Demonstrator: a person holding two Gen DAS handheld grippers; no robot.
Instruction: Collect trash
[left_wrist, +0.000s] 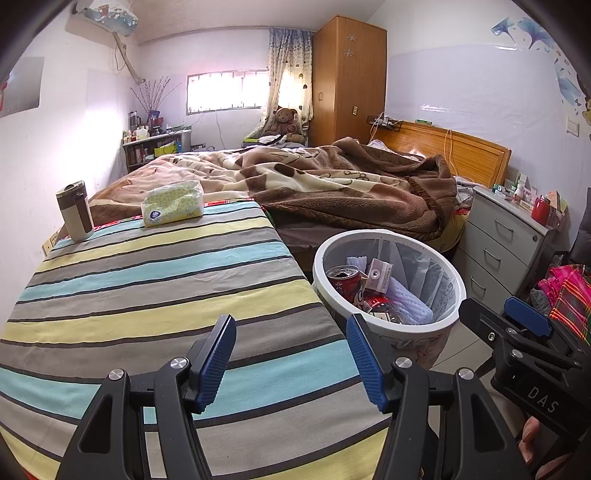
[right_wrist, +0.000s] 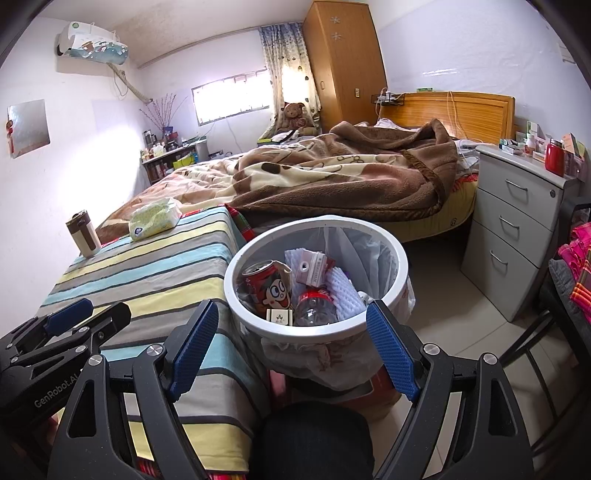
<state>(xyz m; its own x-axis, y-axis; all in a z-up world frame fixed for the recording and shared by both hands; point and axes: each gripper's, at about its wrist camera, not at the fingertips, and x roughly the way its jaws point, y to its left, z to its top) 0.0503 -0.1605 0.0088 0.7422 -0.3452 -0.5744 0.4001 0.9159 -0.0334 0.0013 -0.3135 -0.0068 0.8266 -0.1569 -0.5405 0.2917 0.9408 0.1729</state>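
Observation:
A white trash bin (left_wrist: 388, 234) (right_wrist: 321, 220) lined with a clear bag stands beside the striped table (left_wrist: 147, 288) (right_wrist: 147, 266). Inside it lie a red can (left_wrist: 345, 282) (right_wrist: 266, 284), a clear plastic bottle (right_wrist: 314, 306), a small carton (right_wrist: 314, 267) and white foam netting (right_wrist: 343, 288). My left gripper (left_wrist: 290, 325) hangs open over the table's near corner, nothing between its blue pads. My right gripper (right_wrist: 291, 310) is open wide just in front of the bin's near rim and holds nothing. On the table's far end sit a tissue pack (left_wrist: 173, 202) (right_wrist: 155, 218) and a lidded tumbler (left_wrist: 75, 210) (right_wrist: 83, 233).
Behind the table and bin lies a bed with a rumpled brown blanket (left_wrist: 332, 184). A grey drawer unit (right_wrist: 517, 229) stands right of the bin. A chair with pink cloth (right_wrist: 576, 266) is at the far right. A person's dark-clad knee (right_wrist: 314, 443) sits below the bin.

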